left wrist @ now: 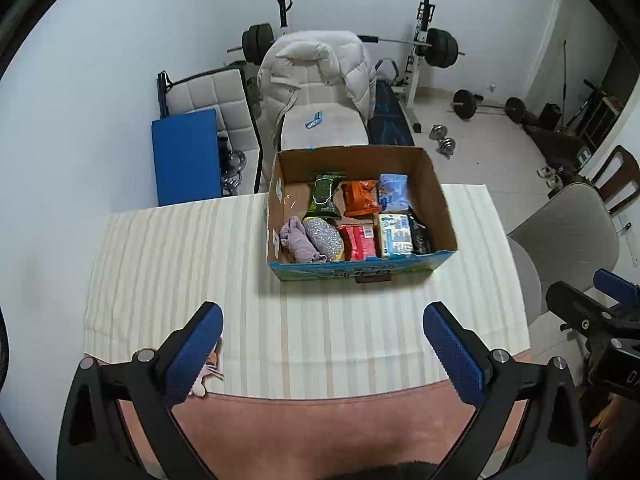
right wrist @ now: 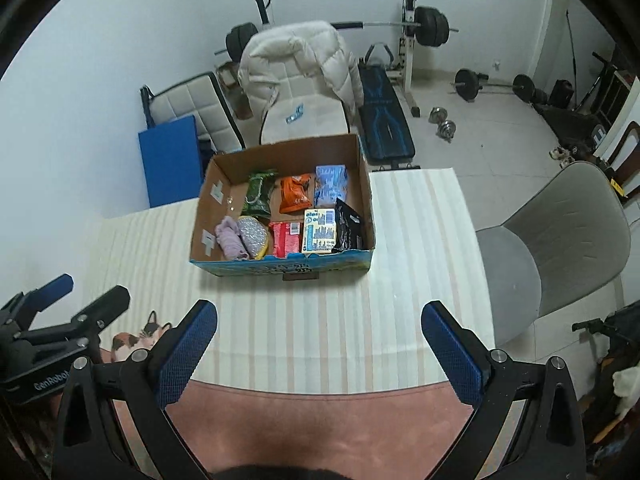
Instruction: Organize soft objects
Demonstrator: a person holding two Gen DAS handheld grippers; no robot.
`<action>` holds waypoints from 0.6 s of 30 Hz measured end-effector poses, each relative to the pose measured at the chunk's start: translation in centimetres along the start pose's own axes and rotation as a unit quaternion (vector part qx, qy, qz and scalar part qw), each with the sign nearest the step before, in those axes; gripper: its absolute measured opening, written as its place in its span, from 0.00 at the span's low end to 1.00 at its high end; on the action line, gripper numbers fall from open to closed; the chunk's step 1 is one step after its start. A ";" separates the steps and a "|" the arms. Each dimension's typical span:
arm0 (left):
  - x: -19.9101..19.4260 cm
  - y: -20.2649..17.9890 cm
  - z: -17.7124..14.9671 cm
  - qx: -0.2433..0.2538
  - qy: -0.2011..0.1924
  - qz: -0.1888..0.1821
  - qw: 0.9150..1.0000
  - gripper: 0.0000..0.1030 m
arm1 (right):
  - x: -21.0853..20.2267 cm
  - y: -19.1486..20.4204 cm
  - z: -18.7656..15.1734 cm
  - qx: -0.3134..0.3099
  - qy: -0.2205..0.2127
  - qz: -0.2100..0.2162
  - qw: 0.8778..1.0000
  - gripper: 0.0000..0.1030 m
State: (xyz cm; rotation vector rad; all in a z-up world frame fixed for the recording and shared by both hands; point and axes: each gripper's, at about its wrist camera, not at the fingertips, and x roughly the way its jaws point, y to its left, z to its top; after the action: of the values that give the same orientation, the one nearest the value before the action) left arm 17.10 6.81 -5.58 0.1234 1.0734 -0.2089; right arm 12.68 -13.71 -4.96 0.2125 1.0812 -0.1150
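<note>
An open cardboard box (left wrist: 438,200) (right wrist: 366,196) stands on the striped tablecloth at the table's far side. Inside lie a lilac cloth (left wrist: 299,240) (right wrist: 230,240), a glittery sponge (left wrist: 324,236) (right wrist: 253,234), a green wipes pack (left wrist: 326,196) (right wrist: 258,194), an orange packet (left wrist: 360,197) (right wrist: 295,193), a light blue packet (left wrist: 394,192) (right wrist: 330,186), a red pack (left wrist: 360,242) (right wrist: 286,239), a yellow-blue pack (left wrist: 395,236) (right wrist: 319,230) and a black packet (left wrist: 420,234) (right wrist: 348,228). My left gripper (left wrist: 323,354) and right gripper (right wrist: 320,350) are open and empty, held above the near table edge.
A pink mat (left wrist: 320,428) covers the near edge, with a cat picture (right wrist: 140,336). Behind the table stand a chair with a white puffer jacket (left wrist: 316,68), a blue board (left wrist: 186,160) and gym weights. A grey chair (right wrist: 560,240) stands at the right.
</note>
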 end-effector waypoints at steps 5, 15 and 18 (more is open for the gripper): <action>-3.0 0.5 -1.2 -0.007 -0.011 -0.008 1.000 1.00 | -4.0 0.5 -2.0 -0.004 -0.018 0.000 1.000 1.00; -6.7 1.8 -2.8 -0.023 -0.030 -0.008 0.999 1.00 | -8.7 1.6 -5.4 -0.015 -0.027 -0.013 0.999 1.00; -7.1 1.2 -3.2 -0.011 -0.038 -0.008 0.999 1.00 | -9.0 1.6 -5.6 -0.015 -0.032 -0.019 0.999 1.00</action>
State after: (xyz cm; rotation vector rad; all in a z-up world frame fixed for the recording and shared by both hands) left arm 11.39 9.45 -0.79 0.0861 1.0015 -0.2150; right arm 3.96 -10.95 0.62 0.1603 1.0222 -0.1385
